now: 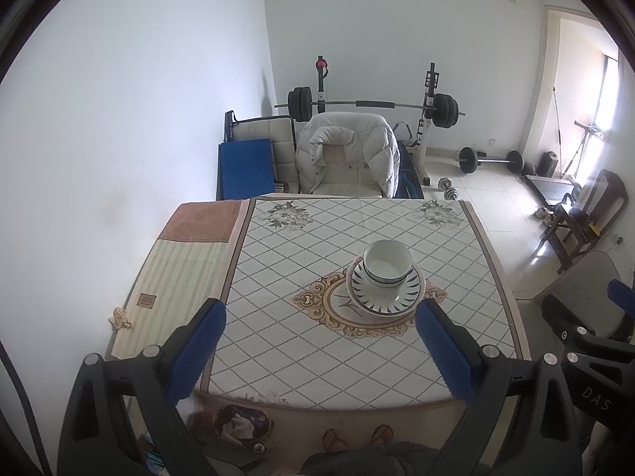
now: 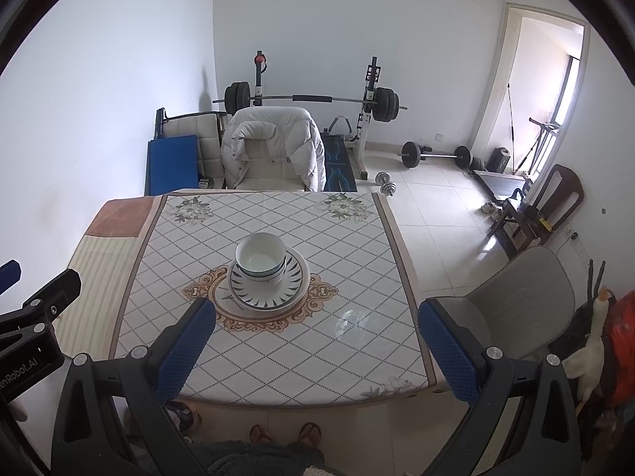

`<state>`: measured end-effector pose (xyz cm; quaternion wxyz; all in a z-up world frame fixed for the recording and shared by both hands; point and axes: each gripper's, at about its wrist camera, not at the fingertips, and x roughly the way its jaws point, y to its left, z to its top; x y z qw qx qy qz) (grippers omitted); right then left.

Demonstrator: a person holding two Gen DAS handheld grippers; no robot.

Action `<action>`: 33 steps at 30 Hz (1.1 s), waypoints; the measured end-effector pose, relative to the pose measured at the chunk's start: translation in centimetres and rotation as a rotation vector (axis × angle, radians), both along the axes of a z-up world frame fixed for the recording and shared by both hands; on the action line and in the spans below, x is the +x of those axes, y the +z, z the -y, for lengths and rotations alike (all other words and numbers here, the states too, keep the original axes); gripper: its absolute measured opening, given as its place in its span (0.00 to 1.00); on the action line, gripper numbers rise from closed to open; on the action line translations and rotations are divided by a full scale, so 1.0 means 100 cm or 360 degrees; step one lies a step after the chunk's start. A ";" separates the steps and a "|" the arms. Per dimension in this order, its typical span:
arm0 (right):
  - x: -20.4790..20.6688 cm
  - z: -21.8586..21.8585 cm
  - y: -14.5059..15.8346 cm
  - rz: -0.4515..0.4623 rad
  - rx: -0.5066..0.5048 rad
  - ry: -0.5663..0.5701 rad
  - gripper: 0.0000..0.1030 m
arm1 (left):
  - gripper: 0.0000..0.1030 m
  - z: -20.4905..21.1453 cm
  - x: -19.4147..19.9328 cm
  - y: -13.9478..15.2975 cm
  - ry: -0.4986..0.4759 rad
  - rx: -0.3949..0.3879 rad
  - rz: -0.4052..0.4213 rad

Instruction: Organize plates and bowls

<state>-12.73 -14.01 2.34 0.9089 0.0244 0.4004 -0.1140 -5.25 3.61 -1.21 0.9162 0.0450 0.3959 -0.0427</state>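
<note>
While both grippers hang above the near edge, the tabletop (image 2: 278,361) carries a single stack at its centre medallion, on a cloth with a diamond grid and flower prints at the far corners. Beyond the far edge stands a chair draped with a white padded jacket (image 2: 274,139), and behind that a weight rack with a loaded barbell (image 2: 309,99) against the wall. A grey chair (image 2: 512,309) sits at the right side of the tabletop.

Plates (image 1: 387,297): stacked, the upper one bearing dark radiating marks round its rim, a plainer one showing beneath it. Exact count of plates cannot be told.

Bowls (image 1: 385,263): white, nested upright on top of the plates, sitting toward the far left of the plate stack; a dark rim line of a lower bowl shows under the top one.

Left gripper (image 1: 321,351): jaws wide apart, holding nothing, blue pads either side of the near tabletop, well short of the stack.

Right gripper (image 2: 317,351): jaws likewise wide apart and empty, clear of the stack, which lies ahead and to its left.

Sandalled feet (image 2: 285,434) show below the near edge
</note>
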 end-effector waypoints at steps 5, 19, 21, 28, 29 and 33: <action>0.000 0.000 0.000 -0.0002 0.0000 -0.0001 1.00 | 0.95 0.001 0.000 -0.003 -0.0008 0.0004 -0.0007; 0.003 -0.001 -0.003 -0.0012 -0.0009 0.0009 1.00 | 0.95 -0.001 0.004 -0.003 0.0009 0.0004 -0.0005; 0.002 -0.001 -0.003 -0.0012 -0.0010 0.0009 1.00 | 0.95 -0.001 0.004 -0.003 0.0007 0.0004 -0.0007; 0.006 0.003 0.001 -0.0010 -0.0011 0.0017 1.00 | 0.95 0.000 0.007 -0.004 0.0003 0.0005 -0.0016; 0.006 0.003 0.002 -0.0008 -0.0010 0.0015 1.00 | 0.95 0.000 0.007 -0.004 0.0004 0.0007 -0.0015; 0.006 0.005 0.003 -0.0007 -0.0006 0.0013 1.00 | 0.95 0.002 0.010 -0.004 0.0000 0.0011 -0.0015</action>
